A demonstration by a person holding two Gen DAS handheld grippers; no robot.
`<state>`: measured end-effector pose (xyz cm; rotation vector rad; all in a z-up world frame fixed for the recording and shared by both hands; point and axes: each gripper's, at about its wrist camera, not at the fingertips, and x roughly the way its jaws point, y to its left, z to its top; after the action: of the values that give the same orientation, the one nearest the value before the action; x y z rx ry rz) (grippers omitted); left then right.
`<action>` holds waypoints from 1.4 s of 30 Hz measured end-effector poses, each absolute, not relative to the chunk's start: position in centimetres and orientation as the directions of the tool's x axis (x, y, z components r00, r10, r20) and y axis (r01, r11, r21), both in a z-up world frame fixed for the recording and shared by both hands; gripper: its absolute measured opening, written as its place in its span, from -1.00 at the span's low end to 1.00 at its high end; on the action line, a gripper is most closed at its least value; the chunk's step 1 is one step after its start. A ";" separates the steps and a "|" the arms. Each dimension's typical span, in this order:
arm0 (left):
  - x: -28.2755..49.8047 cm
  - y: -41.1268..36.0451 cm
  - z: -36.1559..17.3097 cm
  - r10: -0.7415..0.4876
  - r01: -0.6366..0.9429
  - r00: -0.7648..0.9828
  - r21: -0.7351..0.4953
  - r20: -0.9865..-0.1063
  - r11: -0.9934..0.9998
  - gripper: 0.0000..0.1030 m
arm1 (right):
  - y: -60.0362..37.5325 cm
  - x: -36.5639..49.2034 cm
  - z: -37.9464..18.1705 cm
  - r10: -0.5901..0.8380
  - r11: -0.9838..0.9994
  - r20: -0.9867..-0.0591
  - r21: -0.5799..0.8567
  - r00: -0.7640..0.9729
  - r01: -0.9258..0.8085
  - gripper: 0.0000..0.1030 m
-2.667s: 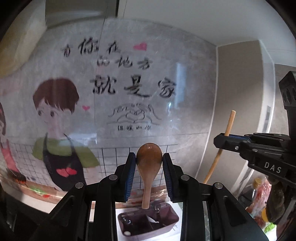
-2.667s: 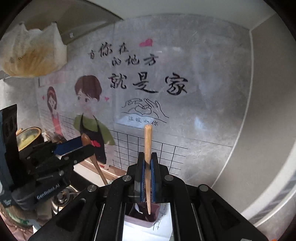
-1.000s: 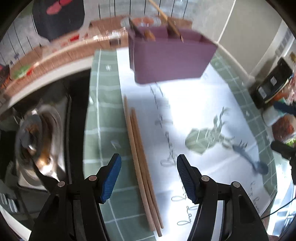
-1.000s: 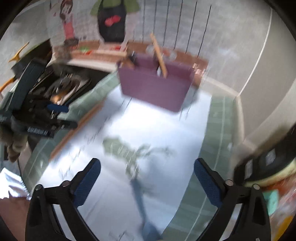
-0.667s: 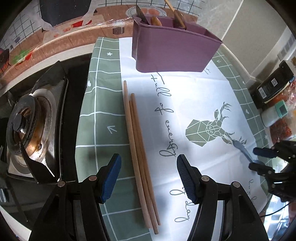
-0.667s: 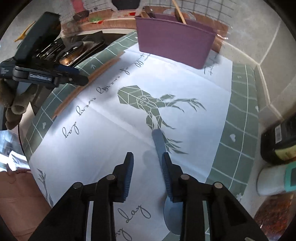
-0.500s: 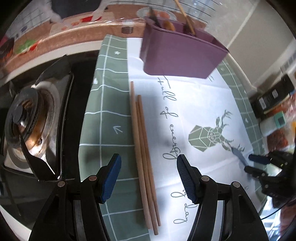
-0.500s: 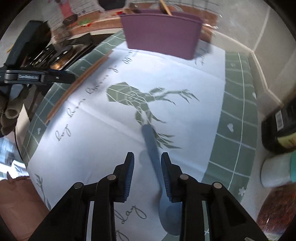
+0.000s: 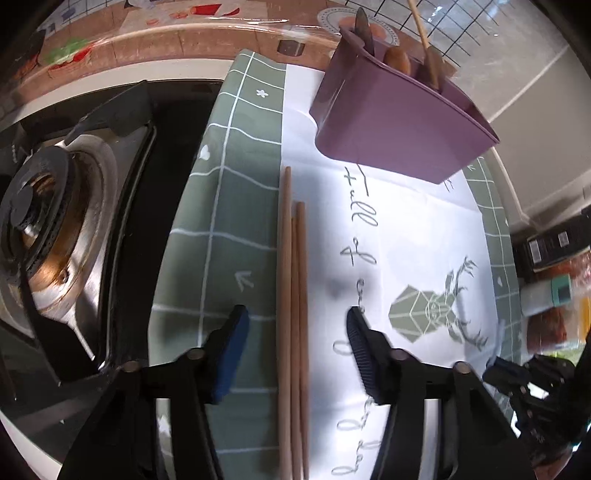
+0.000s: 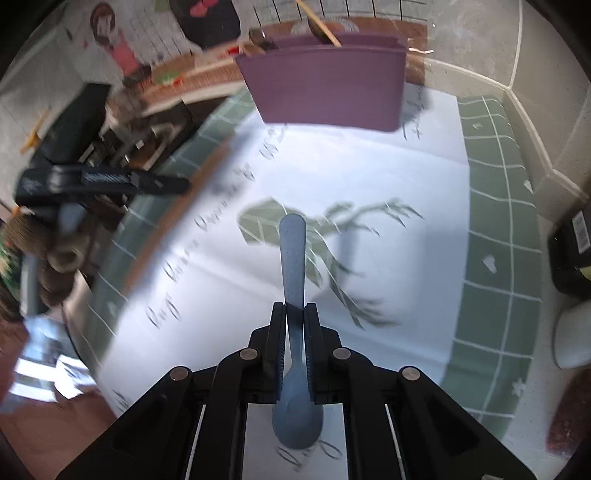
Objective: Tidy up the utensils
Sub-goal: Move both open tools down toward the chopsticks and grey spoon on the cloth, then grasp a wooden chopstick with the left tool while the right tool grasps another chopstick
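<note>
Wall: grey tiled backsplash (image 10: 461, 33) with a black grid pattern and cartoon figure decals, one a girl in pink (image 10: 114, 40).
Wall base: a brown printed strip (image 9: 177, 37) with food pictures runs along the counter's back edge.
Counter cover: a green-bordered cloth (image 9: 229, 192) with white grid lines, a white middle, cursive lettering and a geometric deer print (image 9: 432, 310).
Stove: a gas burner (image 9: 40, 206) with a black grate, left of the cloth.
Right edge: a dark box (image 9: 550, 243), blurred packets and containers.
Light: bright, with glare on the wall film.
</note>
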<state>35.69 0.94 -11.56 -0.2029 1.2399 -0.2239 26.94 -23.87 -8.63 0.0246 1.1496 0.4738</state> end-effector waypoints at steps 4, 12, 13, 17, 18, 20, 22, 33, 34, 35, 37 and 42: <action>37.0 0.3 -12.2 -0.236 0.043 0.287 -0.234 -0.928 0.971 -0.22 | -23.3 27.4 -8.3 0.384 0.898 -0.863 0.266 0.327 -0.350 -0.83; 36.8 -0.6 -12.3 -0.192 0.040 0.320 -0.189 -0.928 0.981 -0.80 | -24.2 27.8 -8.6 0.384 0.905 -0.862 0.281 0.332 -0.319 -0.83; 36.6 -0.4 -12.1 -0.199 0.040 0.333 -0.197 -0.922 0.980 -0.82 | -24.4 27.8 -8.5 0.384 0.907 -0.860 0.282 0.335 -0.314 -0.83; 34.7 0.0 -10.2 -0.288 0.057 0.374 -0.288 -0.882 0.956 -0.85 | -24.9 27.9 -8.3 0.384 0.910 -0.855 0.288 0.349 -0.297 -0.83; 34.0 -0.1 -9.4 -0.307 0.072 0.390 -0.303 -0.868 0.950 -0.85 | -25.0 28.0 -8.3 0.385 0.911 -0.853 0.289 0.352 -0.294 -0.83; 33.0 -0.4 -8.3 -0.327 0.104 0.415 -0.313 -0.849 0.944 -0.85 | -24.9 28.1 -8.3 0.380 0.913 -0.855 0.283 0.354 -0.295 -0.83; 32.6 -0.9 -7.6 -0.327 0.138 0.423 -0.296 -0.845 0.945 -0.85 | -24.8 28.4 -8.6 0.369 0.915 -0.862 0.272 0.348 -0.297 -0.83; 37.4 -1.2 -10.6 -0.129 0.222 0.350 -0.051 -0.928 0.974 -0.30 | -24.0 28.2 -9.3 0.291 0.936 -0.881 0.180 0.373 -0.304 -0.57; 37.9 -1.4 -10.9 -0.129 0.230 0.340 -0.051 -0.932 0.972 -0.30 | -24.0 28.0 -9.3 0.286 0.936 -0.881 0.173 0.377 -0.305 -0.56; 38.4 -1.7 -11.1 -0.130 0.243 0.327 -0.049 -0.936 0.969 -0.30 | -24.1 27.9 -9.3 0.282 0.938 -0.881 0.169 0.379 -0.304 -0.55; 39.4 -2.4 -11.5 -0.112 0.256 0.312 -0.029 -0.943 0.966 -0.30 | -24.4 27.7 -9.4 0.276 0.941 -0.882 0.168 0.383 -0.292 -0.52; 40.9 -2.7 -12.5 -0.108 0.247 0.266 -0.040 -0.958 0.968 -0.74 | -25.8 27.1 -9.7 0.259 0.954 -0.881 0.171 0.396 -0.245 -0.50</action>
<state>40.87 -2.66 -12.50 0.1255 1.2805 -0.2403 27.07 -25.77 -9.67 0.0146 1.1192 0.3194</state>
